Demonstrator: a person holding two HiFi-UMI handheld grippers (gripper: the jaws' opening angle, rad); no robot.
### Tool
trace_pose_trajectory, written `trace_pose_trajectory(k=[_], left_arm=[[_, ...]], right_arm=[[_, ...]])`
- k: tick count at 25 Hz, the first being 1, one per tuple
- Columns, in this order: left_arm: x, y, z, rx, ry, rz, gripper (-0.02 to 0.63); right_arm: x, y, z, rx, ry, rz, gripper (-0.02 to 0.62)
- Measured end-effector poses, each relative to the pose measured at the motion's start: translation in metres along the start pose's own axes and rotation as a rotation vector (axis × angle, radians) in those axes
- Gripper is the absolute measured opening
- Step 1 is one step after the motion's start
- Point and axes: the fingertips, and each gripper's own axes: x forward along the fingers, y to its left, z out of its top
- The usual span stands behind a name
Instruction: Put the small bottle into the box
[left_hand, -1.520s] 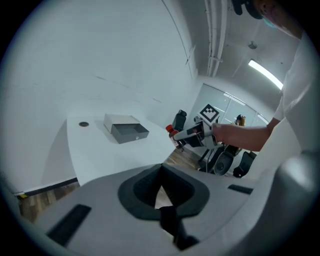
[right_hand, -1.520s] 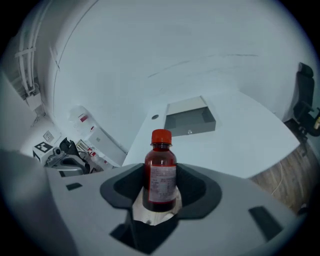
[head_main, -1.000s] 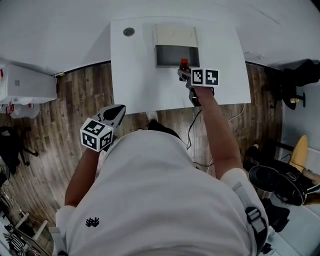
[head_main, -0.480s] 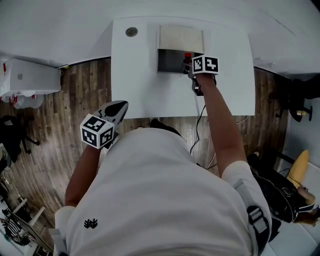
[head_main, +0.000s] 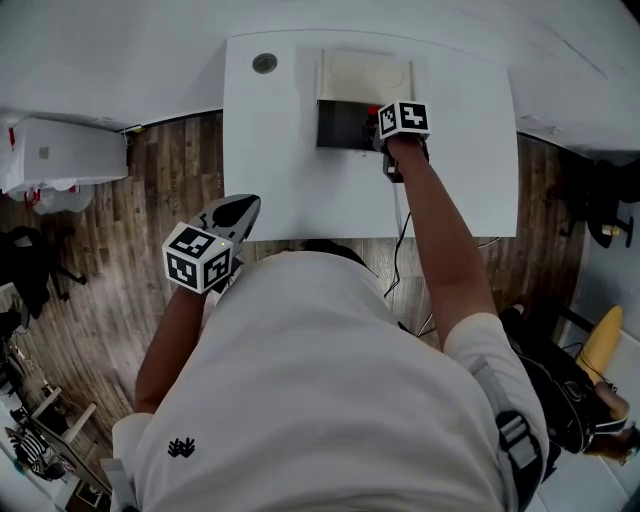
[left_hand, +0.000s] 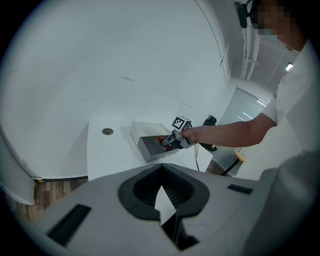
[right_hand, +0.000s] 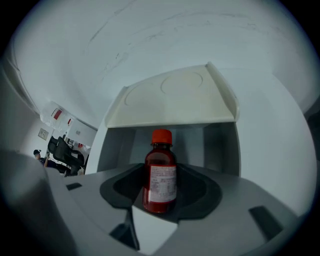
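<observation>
The small bottle (right_hand: 161, 175), dark red with a red cap and white label, stands upright between the jaws of my right gripper (right_hand: 160, 202), which is shut on it. It sits at the open front of the grey box (right_hand: 220, 145), whose cream lid (right_hand: 175, 97) is folded back behind. In the head view the right gripper (head_main: 383, 118) is at the box (head_main: 340, 122) and only the bottle's cap (head_main: 373, 110) shows. My left gripper (head_main: 232, 215) hangs off the table over the wood floor, and in its own view the left gripper (left_hand: 162, 167) is shut on nothing.
The white table (head_main: 290, 170) carries a round grey disc (head_main: 264, 63) at its far left. A cable (head_main: 398, 220) hangs over the near edge. A white cabinet (head_main: 60, 155) stands to the left on the floor, and chairs and bags lie to the right.
My right gripper has carried the bottle forward from in front of the box to its open front. The left gripper has hardly moved.
</observation>
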Motion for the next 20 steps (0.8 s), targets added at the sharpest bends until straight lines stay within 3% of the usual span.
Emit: trace_pose_trajectory(k=[12, 20], left_arm=[[0.001, 0.004, -0.012, -0.051, 0.017, 0.017, 0.006], [-0.004, 0.01, -0.015, -0.057, 0.015, 0.021, 0.006]], right_arm=[[0.017, -0.01, -0.004, 0.052, 0.135, 0.001, 0.213], [0.017, -0.009, -0.007, 0.064, 0.164, 0.021, 0.224]])
